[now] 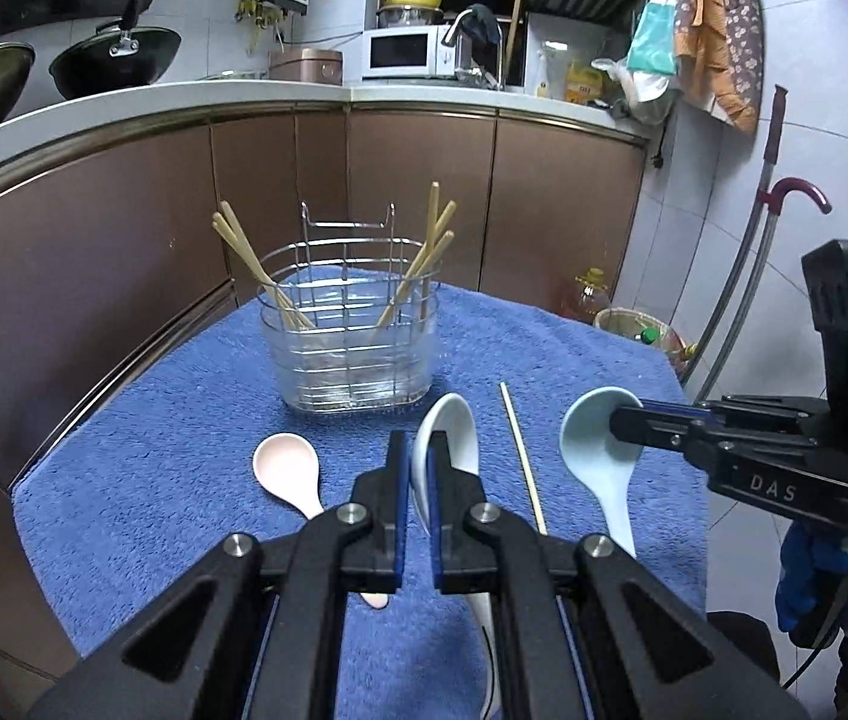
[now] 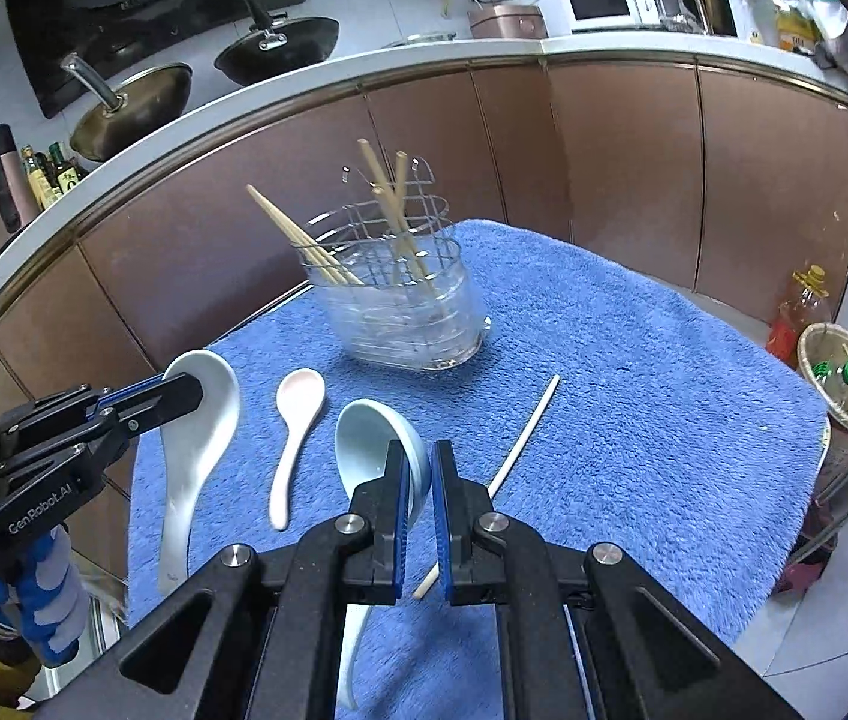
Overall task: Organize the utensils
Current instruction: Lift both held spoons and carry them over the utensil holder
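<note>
The left gripper [image 1: 418, 450] pinches a white spoon [image 1: 454, 438] by its bowl. The right gripper [image 2: 419, 462] pinches a light blue spoon [image 2: 364, 438] the same way. A pink spoon [image 1: 289, 468] and one chopstick [image 1: 523, 456] lie on the blue towel [image 1: 184, 450], near the wire holder [image 1: 352, 336] with chopsticks.

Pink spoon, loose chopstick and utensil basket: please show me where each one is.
pink spoon [image 2: 301, 390]: right wrist view, on its bowl.
loose chopstick [image 2: 529, 423]: right wrist view, on the middle of the stick.
utensil basket [image 1: 358, 348]: left wrist view, on its clear front wall.
</note>
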A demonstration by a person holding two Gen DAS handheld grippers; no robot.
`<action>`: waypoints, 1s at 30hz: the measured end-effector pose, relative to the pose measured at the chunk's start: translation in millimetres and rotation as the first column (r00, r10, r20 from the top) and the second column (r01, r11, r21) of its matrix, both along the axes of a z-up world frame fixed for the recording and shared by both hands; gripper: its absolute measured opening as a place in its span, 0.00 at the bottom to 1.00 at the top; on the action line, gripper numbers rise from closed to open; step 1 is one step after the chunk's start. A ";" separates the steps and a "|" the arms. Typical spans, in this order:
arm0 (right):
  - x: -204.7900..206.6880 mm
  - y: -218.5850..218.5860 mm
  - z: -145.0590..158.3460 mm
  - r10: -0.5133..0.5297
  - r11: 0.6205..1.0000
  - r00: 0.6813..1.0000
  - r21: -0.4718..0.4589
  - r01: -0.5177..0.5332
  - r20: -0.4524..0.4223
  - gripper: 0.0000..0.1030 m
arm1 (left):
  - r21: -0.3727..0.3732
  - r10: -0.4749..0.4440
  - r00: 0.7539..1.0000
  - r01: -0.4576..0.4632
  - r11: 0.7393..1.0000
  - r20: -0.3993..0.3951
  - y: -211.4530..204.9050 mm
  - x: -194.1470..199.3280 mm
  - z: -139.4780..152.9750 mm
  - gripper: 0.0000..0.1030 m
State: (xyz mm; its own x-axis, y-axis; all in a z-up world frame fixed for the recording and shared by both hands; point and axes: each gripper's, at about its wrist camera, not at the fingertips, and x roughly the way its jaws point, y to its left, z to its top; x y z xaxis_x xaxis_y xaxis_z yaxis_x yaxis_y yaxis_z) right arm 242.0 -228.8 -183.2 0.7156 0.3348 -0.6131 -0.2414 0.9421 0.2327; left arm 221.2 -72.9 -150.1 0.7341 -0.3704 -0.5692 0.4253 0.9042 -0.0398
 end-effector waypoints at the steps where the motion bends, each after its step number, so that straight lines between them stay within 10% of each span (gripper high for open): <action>1: -4.7 2.7 3.9 -0.001 1.000 1.000 -0.004 0.001 0.009 0.07 | -0.005 0.004 1.000 -0.004 1.000 0.004 2.8 -1.9 2.6 0.04; 18: 69.0 49.5 141.8 -0.058 0.997 0.914 -0.027 0.076 0.402 0.07 | -0.186 0.187 0.965 -0.152 0.971 0.185 42.8 94.5 115.2 0.04; 30: 169.0 53.4 106.7 -0.141 0.987 0.890 -0.011 0.161 0.434 0.07 | -0.233 0.399 0.888 -0.348 0.908 0.230 28.3 196.8 91.4 0.05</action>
